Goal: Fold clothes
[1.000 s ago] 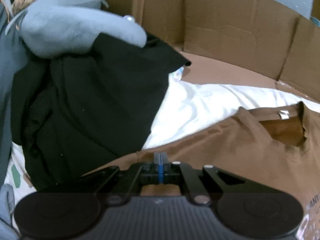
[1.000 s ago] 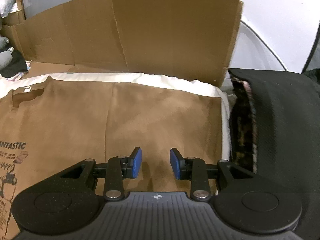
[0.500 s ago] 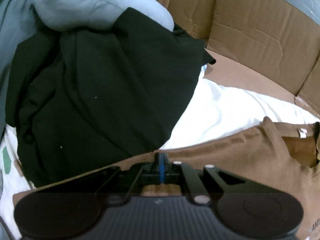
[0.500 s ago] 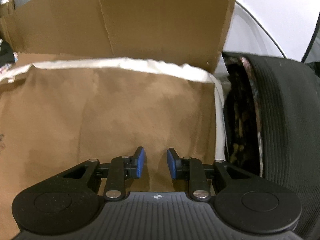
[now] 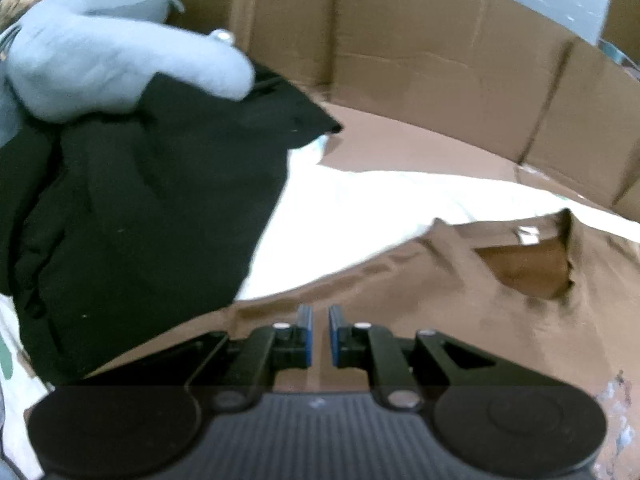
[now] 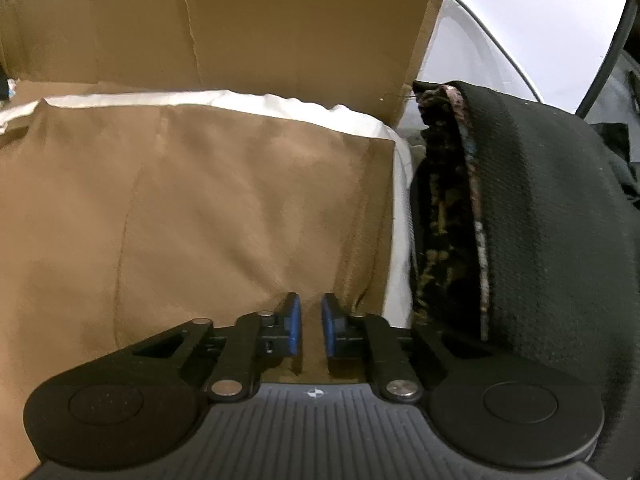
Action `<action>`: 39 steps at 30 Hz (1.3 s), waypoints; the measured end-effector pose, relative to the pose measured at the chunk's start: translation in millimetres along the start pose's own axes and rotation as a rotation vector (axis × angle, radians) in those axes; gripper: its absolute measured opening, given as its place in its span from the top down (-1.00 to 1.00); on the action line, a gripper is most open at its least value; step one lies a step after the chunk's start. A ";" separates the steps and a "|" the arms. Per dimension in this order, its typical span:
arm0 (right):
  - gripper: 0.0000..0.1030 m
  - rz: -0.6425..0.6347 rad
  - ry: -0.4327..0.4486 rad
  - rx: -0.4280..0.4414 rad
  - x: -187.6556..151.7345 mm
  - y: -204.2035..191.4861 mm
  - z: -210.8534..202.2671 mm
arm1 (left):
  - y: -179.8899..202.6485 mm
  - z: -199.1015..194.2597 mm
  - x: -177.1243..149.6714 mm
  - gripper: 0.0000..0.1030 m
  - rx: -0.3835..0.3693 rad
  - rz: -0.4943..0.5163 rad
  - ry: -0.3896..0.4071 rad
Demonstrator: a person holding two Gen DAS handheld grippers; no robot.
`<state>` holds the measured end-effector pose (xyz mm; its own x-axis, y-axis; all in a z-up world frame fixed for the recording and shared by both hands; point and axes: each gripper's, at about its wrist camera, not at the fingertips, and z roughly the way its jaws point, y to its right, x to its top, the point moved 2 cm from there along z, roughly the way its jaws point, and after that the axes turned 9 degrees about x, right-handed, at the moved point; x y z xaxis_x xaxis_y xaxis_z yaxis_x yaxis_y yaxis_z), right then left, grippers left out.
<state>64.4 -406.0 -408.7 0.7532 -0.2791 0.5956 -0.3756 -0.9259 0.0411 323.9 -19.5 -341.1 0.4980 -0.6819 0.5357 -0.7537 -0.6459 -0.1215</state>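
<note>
The left gripper [image 5: 319, 334], shut 0.5 s ago, is now parted slightly over the brown T-shirt [image 5: 420, 292]; the right gripper [image 6: 307, 328] has been narrowed, nothing clamped.

A cardboard wall [image 5: 420, 60] closes the far side. Left, a black clothes heap [image 5: 140, 200] blocks passage; right, a dark cushion [image 6: 540, 220]. White sheet [image 5: 360, 208] between lies open.

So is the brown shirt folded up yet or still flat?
Mostly spread flat. The brown shirt lies open on the white sheet, its collar showing, with no fold laid over.
</note>
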 end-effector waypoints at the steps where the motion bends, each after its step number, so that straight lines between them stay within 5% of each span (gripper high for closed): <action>1: 0.84 -0.001 -0.004 -0.009 -1.2 0.3 -0.4 | 3.3 -2.0 -0.9 0.80 -0.008 0.007 0.003; 16: 0.91 0.023 -0.048 -0.240 0.4 -12.8 -2.0 | 95.9 -1.0 -13.7 0.79 -0.161 0.133 0.005; 20: 0.91 0.091 0.042 -0.184 4.8 -12.3 -19.3 | 138.7 -5.5 -11.5 0.79 -0.239 0.175 0.028; 26: 0.85 0.160 0.158 0.014 0.7 -22.7 -28.4 | 196.7 1.3 -15.3 0.78 -0.326 0.261 0.033; 31: 0.85 0.170 0.158 0.053 -2.9 -34.2 -12.6 | 212.8 20.7 -20.2 0.86 -0.246 0.291 0.003; 37: 0.82 0.212 0.096 -0.115 -10.6 -10.9 -0.8 | 223.4 13.0 -5.8 0.90 -0.059 0.367 0.038; 39: 0.83 0.242 0.092 -0.105 -11.4 -1.8 -3.6 | 236.7 9.8 0.9 0.90 -0.100 0.375 0.051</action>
<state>54.5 -400.3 -412.7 0.5845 -0.4598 0.6685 -0.5960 -0.8024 -0.0308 150.1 -176.4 -377.5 0.1604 -0.8446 0.5108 -0.9186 -0.3171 -0.2359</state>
